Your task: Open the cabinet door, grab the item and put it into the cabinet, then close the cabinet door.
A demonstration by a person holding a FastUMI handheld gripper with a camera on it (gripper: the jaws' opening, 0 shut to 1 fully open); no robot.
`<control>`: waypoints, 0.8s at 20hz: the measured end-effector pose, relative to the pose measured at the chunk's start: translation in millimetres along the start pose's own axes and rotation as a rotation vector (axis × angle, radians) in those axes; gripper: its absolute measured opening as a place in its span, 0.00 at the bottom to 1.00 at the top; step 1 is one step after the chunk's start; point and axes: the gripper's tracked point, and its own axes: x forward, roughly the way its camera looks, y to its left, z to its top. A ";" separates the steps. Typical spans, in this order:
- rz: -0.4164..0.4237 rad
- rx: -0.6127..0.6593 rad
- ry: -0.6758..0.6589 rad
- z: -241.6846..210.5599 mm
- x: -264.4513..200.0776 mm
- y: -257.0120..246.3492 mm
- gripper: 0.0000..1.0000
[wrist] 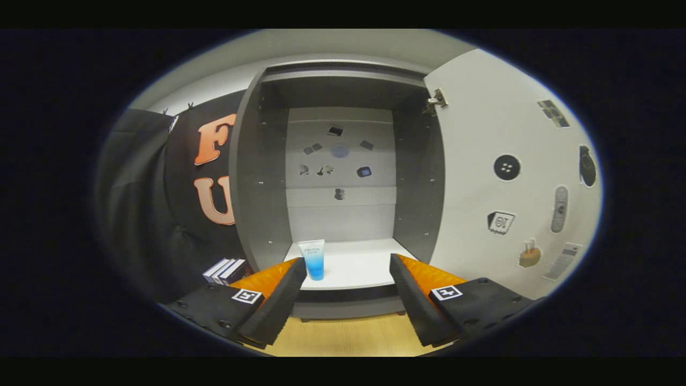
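Observation:
The cabinet (257, 161) stands straight ahead with its door (498, 177) swung wide open to the right. A small tube (313, 259), white on top and blue below, stands upright on its cap on the cabinet's white bottom shelf (359, 265), near the shelf's left front corner. My gripper (348, 264) is open, fingers spread wide, held just in front of the shelf edge with nothing between them. The tube stands just beyond the left fingertip (292, 279) and looks apart from it.
Stickers dot the cabinet's back panel (340, 155) and the inside of the open door. A few small boxes (225, 271) lie left of the cabinet by the black cloth wall. A wooden tabletop (348, 335) lies below the fingers.

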 end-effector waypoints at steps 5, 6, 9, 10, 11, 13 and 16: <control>-0.011 -0.008 -0.032 -7.1 -72.2 -23.9 0.99; -0.012 -0.009 -0.036 -10.9 -85.5 -30.0 0.99; -0.020 -0.008 -0.023 -24.5 -119.1 -49.5 0.99; -0.021 -0.004 -0.021 -27.9 -130.4 -57.2 0.99; -0.021 0.002 -0.020 -30.8 -142.0 -63.5 0.99; -0.026 0.018 -0.019 -34.9 -161.9 -79.9 0.99; -0.040 0.022 -0.022 -41.9 -185.1 -111.5 0.99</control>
